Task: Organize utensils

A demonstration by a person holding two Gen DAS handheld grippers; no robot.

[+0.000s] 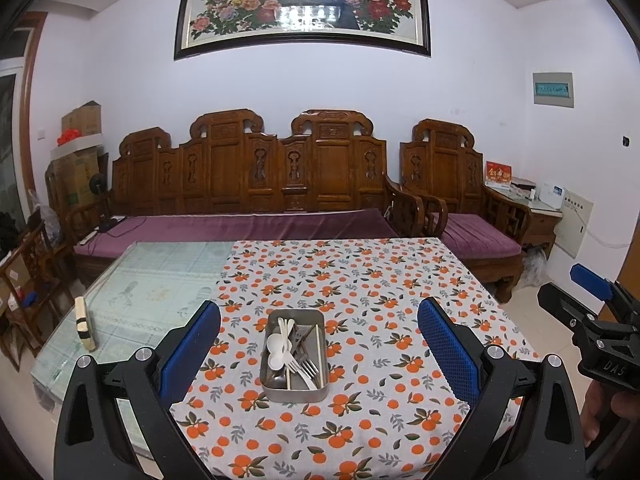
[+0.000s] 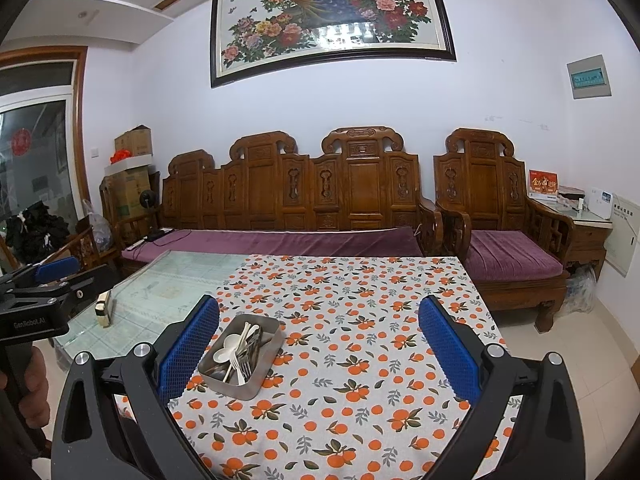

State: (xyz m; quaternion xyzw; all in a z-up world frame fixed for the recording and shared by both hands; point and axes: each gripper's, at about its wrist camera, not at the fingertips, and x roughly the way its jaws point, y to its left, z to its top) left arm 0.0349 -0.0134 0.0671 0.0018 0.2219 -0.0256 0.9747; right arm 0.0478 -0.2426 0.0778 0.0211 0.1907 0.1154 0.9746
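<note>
A metal tray is sitting on the orange-patterned cloth covering part of the desk, holding white spoons, forks and chopsticks heaped together. The left hand-held gripper is hovering above the desk with the tray between its wide-spread fingers. The right hand-held gripper is hanging beside it, equally wide apart and gripping nothing, the tray by its left finger.

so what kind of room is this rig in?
Most likely a home living room used for dining too. A carved wooden sofa with purple cushions lines the wall, a framed peacock painting hangs above it, and a table with an orange-print tablecloth holds a metal tray of utensils.
</note>
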